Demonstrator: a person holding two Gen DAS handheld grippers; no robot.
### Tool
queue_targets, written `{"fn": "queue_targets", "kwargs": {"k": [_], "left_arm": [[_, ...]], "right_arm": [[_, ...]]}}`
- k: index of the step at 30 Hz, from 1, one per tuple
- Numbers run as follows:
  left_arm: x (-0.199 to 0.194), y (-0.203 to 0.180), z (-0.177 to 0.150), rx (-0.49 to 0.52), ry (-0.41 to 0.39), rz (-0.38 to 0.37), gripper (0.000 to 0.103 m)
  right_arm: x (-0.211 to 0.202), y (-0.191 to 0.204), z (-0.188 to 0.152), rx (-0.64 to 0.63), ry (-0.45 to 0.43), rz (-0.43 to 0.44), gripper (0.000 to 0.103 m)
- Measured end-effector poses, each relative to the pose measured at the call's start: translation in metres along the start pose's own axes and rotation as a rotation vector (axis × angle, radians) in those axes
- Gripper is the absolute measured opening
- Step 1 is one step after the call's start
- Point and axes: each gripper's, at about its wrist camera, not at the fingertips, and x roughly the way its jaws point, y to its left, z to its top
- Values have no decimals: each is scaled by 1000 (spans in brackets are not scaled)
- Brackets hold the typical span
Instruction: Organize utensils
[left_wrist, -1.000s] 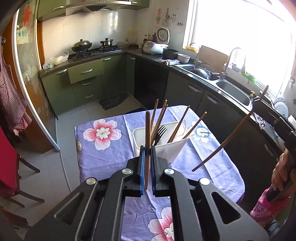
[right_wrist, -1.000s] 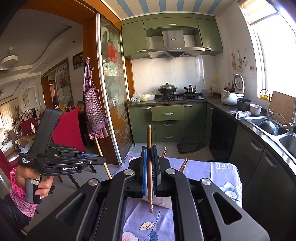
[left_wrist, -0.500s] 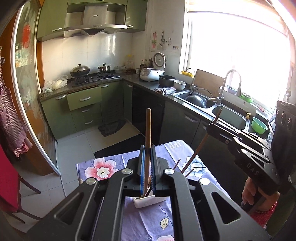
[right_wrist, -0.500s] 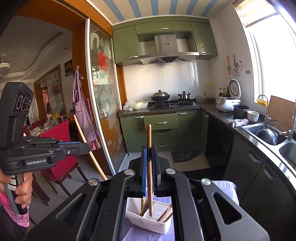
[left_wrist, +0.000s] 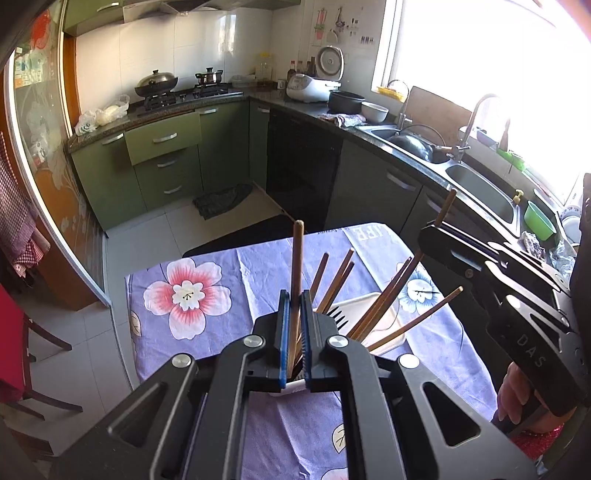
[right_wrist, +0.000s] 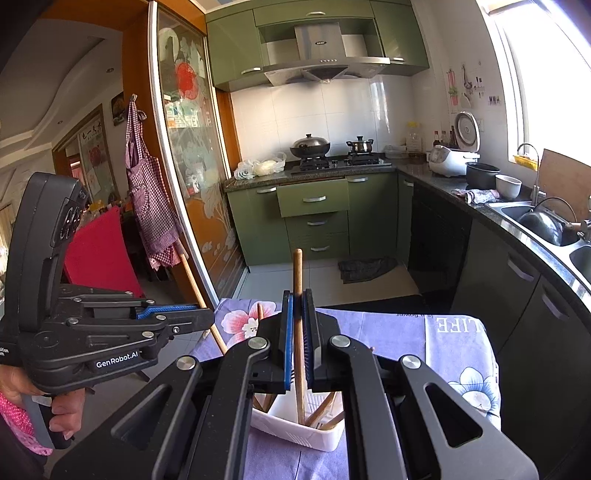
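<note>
While each clamps one slim wooden chopstick, left gripper (left_wrist: 294, 321) and right gripper (right_wrist: 297, 328) hover over a white slotted plastic basket (right_wrist: 295, 432). Floral purple tablecloth (left_wrist: 221, 280); green-cabinet kitchen.

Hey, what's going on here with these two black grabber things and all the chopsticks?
A person is sorting utensils with a handheld gripper in each hand. The left gripper is shut on one wooden chopstick, and the right gripper is shut on another chopstick. Both sticks point down over the white utensil basket on the floral tablecloth, where other chopsticks already lean.
</note>
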Motion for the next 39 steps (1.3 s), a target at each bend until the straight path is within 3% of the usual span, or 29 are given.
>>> {"fn": "queue_targets", "kwargs": {"k": [4, 6, 8, 13, 16, 19, 21, 26, 32, 39], "left_arm": [[17, 1, -11, -11, 23, -2, 8], [20, 2, -14, -19, 19, -4, 30], [16, 1, -17, -14, -6, 9, 41], [-4, -3, -25, -14, -51, 11, 45], [-27, -6, -34, -25, -107, 9, 56], [-54, -10, -52, -30, -188, 18, 75], [-72, -13, -71, -34, -242, 41, 85], [-102, -25, -125, -33, -314, 82, 93], [-125, -30, -185, -58, -341, 127, 96], [-138, -32, -221, -59, -330, 165, 96]], "right_arm": [[15, 1, -15, -9, 31, -13, 6], [15, 2, -20, -10, 29, -17, 10], [9, 3, -22, -11, 13, -17, 14], [-23, 7, -26, -23, -36, -18, 15], [-52, 8, -37, -22, -73, -15, 32], [-83, 9, -61, -13, -118, -41, 64], [-103, 7, -82, 0, -139, -57, 74], [-143, 6, -137, 17, -141, -106, 83], [-177, 14, -193, 32, -129, -117, 93], [-205, 33, -218, -2, -149, -156, 98]]}}
